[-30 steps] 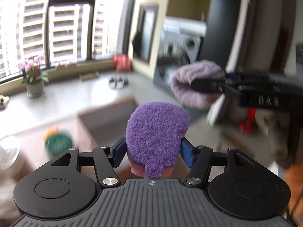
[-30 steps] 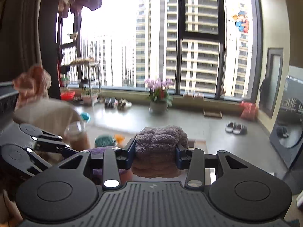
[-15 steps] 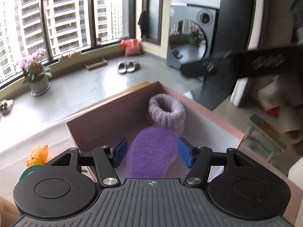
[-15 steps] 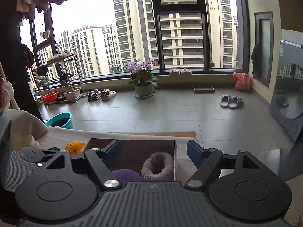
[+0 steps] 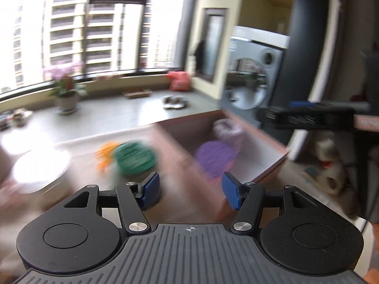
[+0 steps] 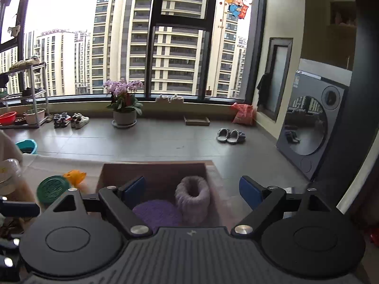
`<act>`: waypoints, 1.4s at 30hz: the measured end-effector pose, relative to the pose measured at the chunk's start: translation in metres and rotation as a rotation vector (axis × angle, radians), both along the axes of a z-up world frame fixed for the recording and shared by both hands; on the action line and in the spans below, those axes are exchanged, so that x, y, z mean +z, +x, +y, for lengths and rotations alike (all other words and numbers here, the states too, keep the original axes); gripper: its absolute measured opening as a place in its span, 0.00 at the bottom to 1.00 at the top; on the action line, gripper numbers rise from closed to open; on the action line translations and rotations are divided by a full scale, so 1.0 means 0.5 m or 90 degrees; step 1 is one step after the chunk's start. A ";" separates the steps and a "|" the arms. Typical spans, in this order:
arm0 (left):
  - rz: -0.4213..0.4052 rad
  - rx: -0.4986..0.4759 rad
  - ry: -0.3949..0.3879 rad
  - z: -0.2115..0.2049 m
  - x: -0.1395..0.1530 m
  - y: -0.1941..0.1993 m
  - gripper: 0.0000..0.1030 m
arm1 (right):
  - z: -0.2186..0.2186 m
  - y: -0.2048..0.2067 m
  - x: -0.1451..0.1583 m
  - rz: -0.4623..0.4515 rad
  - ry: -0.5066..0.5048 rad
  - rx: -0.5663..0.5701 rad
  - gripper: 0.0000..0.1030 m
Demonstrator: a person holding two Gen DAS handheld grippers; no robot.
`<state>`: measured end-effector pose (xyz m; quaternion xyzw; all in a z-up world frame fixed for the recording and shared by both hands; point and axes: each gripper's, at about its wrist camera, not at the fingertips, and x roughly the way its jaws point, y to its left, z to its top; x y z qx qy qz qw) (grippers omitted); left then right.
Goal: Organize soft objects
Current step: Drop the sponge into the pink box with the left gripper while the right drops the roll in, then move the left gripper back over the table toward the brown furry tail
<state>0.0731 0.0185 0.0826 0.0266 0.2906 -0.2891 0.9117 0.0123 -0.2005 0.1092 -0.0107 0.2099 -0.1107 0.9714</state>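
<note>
The box (image 6: 151,172) sits low in the centre of the right wrist frame, on the cloth-covered table (image 6: 59,165); inside it the fluffy ring (image 6: 193,195) stands right of the flat pad (image 6: 155,213), the two just beside each other; left of the box lie the round lid (image 6: 52,188) and, touching its upper right, the flower (image 6: 74,176); behind, mid-frame, the potted plant (image 6: 124,104) stands on the floor before the window; slippers (image 6: 231,136) lie to its right; the washing machine (image 6: 310,130) fills the right edge
</note>
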 end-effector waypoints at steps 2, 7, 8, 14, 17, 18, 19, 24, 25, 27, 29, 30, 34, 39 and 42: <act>-0.006 0.055 0.014 0.053 0.002 -0.045 0.62 | 0.025 -0.035 -0.024 -0.009 0.006 0.009 0.84; -0.005 0.210 0.014 0.175 -0.028 -0.153 0.62 | 0.040 -0.101 -0.109 -0.040 -0.051 -0.029 0.84; 0.006 0.227 0.006 0.189 -0.041 -0.164 0.62 | 0.037 -0.112 -0.124 -0.047 -0.053 -0.044 0.84; 0.018 0.284 -0.023 0.232 -0.099 -0.175 0.62 | 0.010 -0.172 -0.186 -0.110 -0.014 -0.105 0.84; 0.003 0.296 -0.020 0.228 -0.105 -0.178 0.62 | 0.008 -0.168 -0.215 -0.068 0.016 -0.116 0.84; 0.002 0.300 -0.015 0.226 -0.105 -0.175 0.62 | 0.010 -0.165 -0.212 -0.068 0.008 -0.110 0.84; 0.002 0.303 -0.014 0.225 -0.105 -0.171 0.62 | 0.011 -0.165 -0.211 -0.068 0.005 -0.111 0.84; 0.010 0.315 -0.015 0.214 -0.124 -0.169 0.62 | 0.012 -0.169 -0.205 -0.076 0.006 -0.126 0.84; 0.006 0.314 -0.014 0.210 -0.127 -0.170 0.62 | 0.011 -0.170 -0.205 -0.082 0.005 -0.130 0.84; -0.012 0.310 -0.013 0.204 -0.137 -0.177 0.62 | 0.010 -0.167 -0.207 -0.092 -0.003 -0.137 0.84; -0.024 0.309 -0.009 0.199 -0.151 -0.181 0.62 | 0.014 -0.160 -0.208 -0.090 -0.017 -0.143 0.84; -0.022 0.310 -0.007 0.197 -0.159 -0.181 0.62 | 0.012 -0.154 -0.211 -0.086 -0.021 -0.145 0.84; -0.033 0.308 0.002 0.194 -0.165 -0.184 0.62 | 0.010 -0.135 -0.216 -0.065 -0.029 -0.154 0.84; -0.029 0.310 0.017 0.191 -0.169 -0.188 0.62 | 0.018 -0.122 -0.220 -0.063 -0.053 -0.161 0.84; -0.024 0.311 0.021 0.193 -0.168 -0.193 0.62 | 0.016 -0.120 -0.223 -0.053 -0.049 -0.157 0.84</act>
